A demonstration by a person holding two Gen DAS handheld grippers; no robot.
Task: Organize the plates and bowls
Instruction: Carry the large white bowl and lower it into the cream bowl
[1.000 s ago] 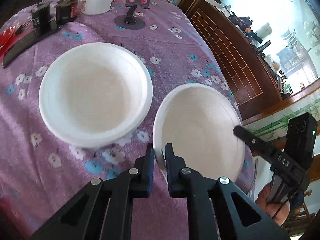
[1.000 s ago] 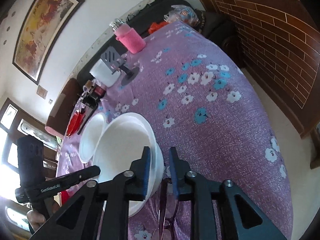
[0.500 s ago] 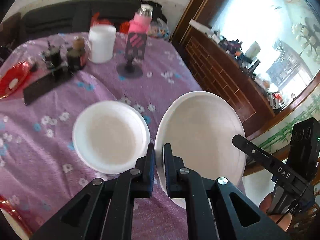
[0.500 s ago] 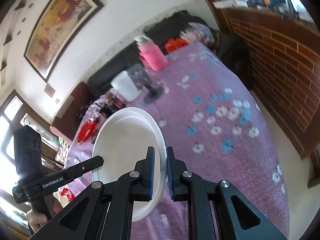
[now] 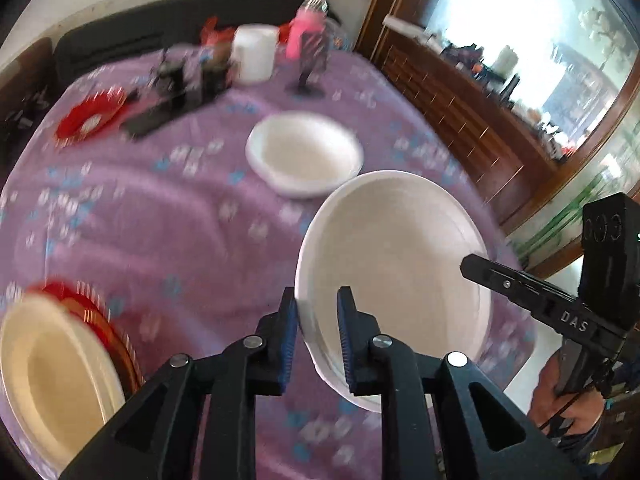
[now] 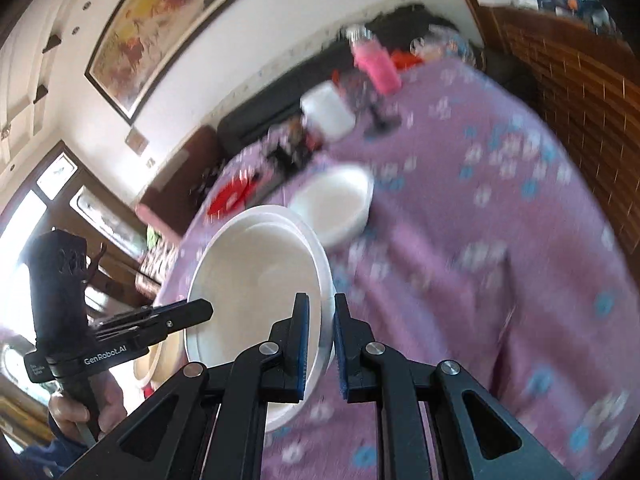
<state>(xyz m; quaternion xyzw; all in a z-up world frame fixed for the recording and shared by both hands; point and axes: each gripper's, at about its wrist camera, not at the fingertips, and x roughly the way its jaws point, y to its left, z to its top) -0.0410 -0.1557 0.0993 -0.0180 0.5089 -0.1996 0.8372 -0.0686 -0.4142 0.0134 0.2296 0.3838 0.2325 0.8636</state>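
The right claw (image 5: 466, 266) reads "DAS", the left claw (image 6: 210, 310) "GenRobot.AI". Both hold one white bowl (image 5: 394, 276) by opposite rims above the counter (image 5: 160, 216): the right pinches it, while the left's jaws have just been opening, rim between them. A second white bowl (image 5: 306, 154) sits behind; two red plates (image 5: 90, 114) show.

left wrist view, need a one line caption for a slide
Both grippers, left gripper and right gripper, carry a white bowl by opposite rims above the purple floral tablecloth.
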